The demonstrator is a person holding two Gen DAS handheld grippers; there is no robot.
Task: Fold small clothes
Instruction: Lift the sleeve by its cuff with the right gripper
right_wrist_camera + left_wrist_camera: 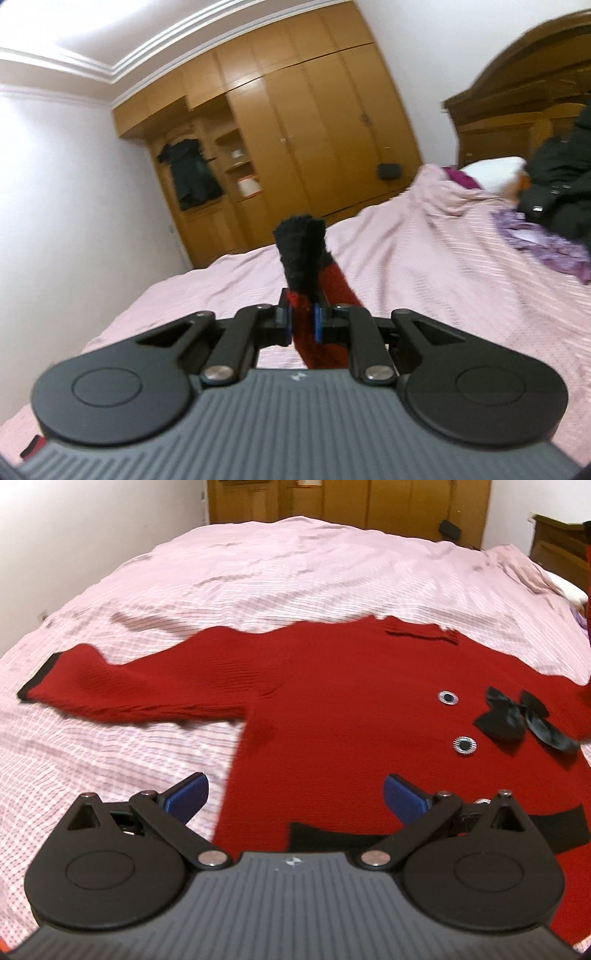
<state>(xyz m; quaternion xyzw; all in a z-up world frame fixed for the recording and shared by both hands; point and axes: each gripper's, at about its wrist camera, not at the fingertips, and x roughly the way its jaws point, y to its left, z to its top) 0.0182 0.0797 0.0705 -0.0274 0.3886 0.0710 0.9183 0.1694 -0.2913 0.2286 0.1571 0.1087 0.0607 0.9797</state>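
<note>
We see both fisheye views under even, soft indoor light, with pale walls nearly washed out and only faint shadows. Straight lines bow strongly toward the edges, and motion blur smears the bed cover (258, 572) and wardrobe (295, 122).

Left claw (293, 797), right claw (303, 326): black linkages, blue pads (silver screws), ribbed grey housing.

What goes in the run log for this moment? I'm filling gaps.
right claw: shut on sleeve cuff, lifted | left claw: open over red sweater | sweater flat on pink bedspread
</note>
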